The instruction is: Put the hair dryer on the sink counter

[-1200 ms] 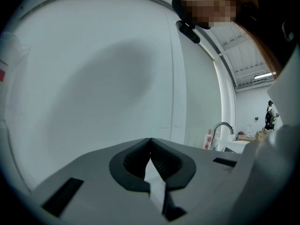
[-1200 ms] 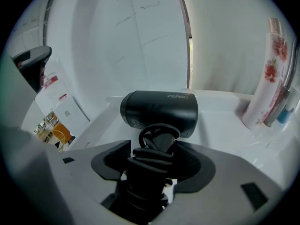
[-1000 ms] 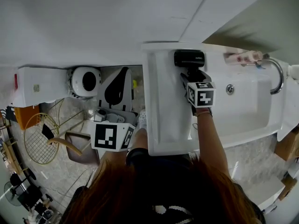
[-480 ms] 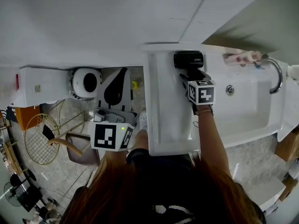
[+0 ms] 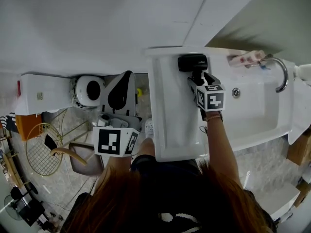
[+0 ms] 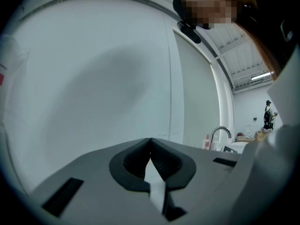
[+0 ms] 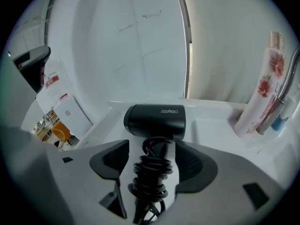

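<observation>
Hair dryer lying on sink bench, left of the basin.
Right gripper fingers just opened, standing clear either side of its cord-wrapped handle; left gripper fingers closed, empty.

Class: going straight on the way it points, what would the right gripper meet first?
The hair dryer: the right gripper has just been opening its jaws round the cord-wrapped handle, with the body ahead on the sink counter.
</observation>
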The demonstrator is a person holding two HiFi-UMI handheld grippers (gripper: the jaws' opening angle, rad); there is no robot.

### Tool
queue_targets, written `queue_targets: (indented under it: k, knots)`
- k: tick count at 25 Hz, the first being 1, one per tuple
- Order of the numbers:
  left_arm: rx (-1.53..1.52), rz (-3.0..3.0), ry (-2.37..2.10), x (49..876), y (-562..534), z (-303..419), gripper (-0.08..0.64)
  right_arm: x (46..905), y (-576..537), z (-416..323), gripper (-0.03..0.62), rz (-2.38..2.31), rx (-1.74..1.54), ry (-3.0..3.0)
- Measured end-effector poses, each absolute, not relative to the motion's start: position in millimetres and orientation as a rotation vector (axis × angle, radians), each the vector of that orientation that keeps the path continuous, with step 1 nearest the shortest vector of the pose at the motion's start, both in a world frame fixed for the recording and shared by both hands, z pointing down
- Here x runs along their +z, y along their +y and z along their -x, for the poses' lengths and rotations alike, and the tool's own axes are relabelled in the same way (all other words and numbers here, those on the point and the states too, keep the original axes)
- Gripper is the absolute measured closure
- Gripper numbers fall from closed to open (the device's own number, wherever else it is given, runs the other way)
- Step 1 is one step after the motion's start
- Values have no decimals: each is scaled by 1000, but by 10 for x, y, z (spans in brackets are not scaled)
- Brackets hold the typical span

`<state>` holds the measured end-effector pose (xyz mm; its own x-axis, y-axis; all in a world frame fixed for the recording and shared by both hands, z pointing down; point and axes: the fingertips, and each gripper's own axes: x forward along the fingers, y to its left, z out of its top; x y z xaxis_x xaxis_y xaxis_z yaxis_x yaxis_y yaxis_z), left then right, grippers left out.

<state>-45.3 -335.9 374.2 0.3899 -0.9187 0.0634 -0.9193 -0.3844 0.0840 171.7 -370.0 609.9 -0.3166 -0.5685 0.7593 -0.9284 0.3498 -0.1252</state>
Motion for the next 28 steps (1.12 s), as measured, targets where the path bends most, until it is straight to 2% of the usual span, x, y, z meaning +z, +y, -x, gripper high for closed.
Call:
queue_targets:
  k: [4, 14, 28]
  knots:
    - [-9, -2553, -1663, 3638, -3292, 466, 541, 5813, -3642, -1774, 315, -1377, 707, -2034]
    - [-115, -2570, -1592, 3288, -3095, 471, 541, 4802, -3420, -1985, 574, -1657, 517, -2136]
    - [-155, -2696, -1544, 2688, -2818, 342, 541, 3048, -2866, -1956, 575, -1906, 107, -2444]
